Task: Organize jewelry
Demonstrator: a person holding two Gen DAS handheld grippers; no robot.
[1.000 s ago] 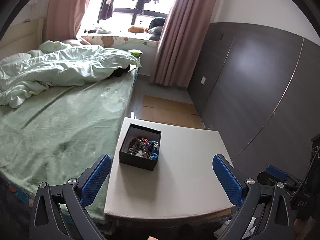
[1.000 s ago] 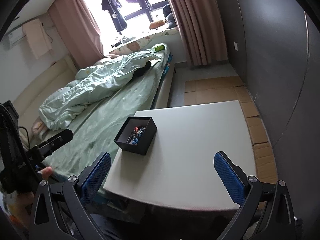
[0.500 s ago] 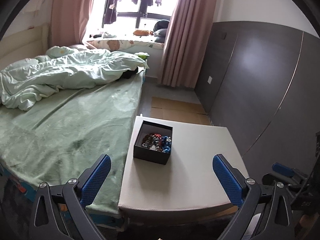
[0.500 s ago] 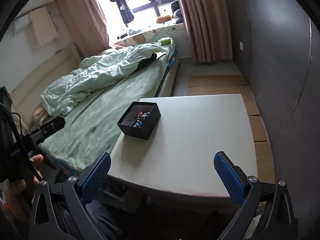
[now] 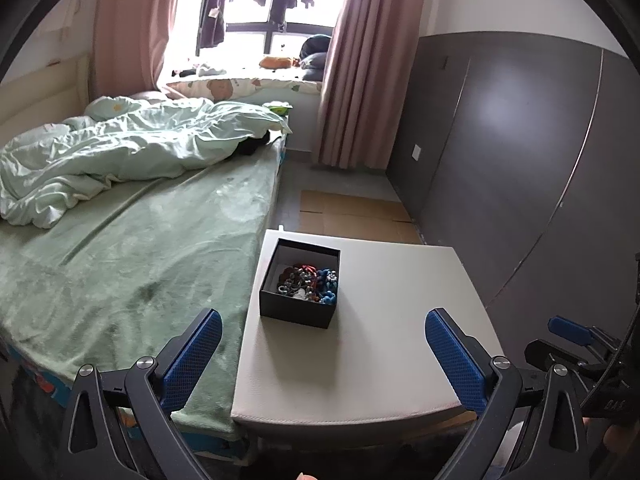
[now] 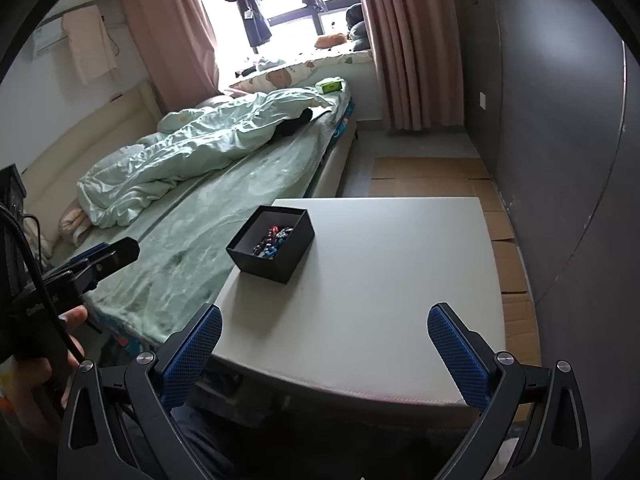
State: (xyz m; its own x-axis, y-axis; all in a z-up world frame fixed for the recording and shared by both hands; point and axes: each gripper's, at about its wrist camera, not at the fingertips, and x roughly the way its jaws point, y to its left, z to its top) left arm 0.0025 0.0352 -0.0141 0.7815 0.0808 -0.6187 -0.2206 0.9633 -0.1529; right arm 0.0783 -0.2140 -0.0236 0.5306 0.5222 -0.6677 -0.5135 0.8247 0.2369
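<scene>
A black open box [image 5: 298, 311] with a heap of mixed beaded jewelry [image 5: 308, 282] inside stands on the left part of a white table [image 5: 380, 352]. It also shows in the right wrist view [image 6: 276, 262], with the jewelry [image 6: 274, 240] inside. My left gripper [image 5: 322, 354] is open and empty, held back from the table's near edge. My right gripper [image 6: 324, 350] is open and empty, above the table's near edge [image 6: 360, 390]. The left gripper body shows at the left of the right wrist view [image 6: 92, 264].
A bed with a green sheet [image 5: 120, 264] and a crumpled pale duvet [image 5: 120, 152] lies against the table's left side. A dark wardrobe wall [image 5: 520, 168] runs along the right. Cardboard sheets [image 5: 356, 216] cover the floor beyond the table.
Both views have pulled back and shifted; the box now sits further from the left gripper and more to the centre. Both grippers stay open and empty.
</scene>
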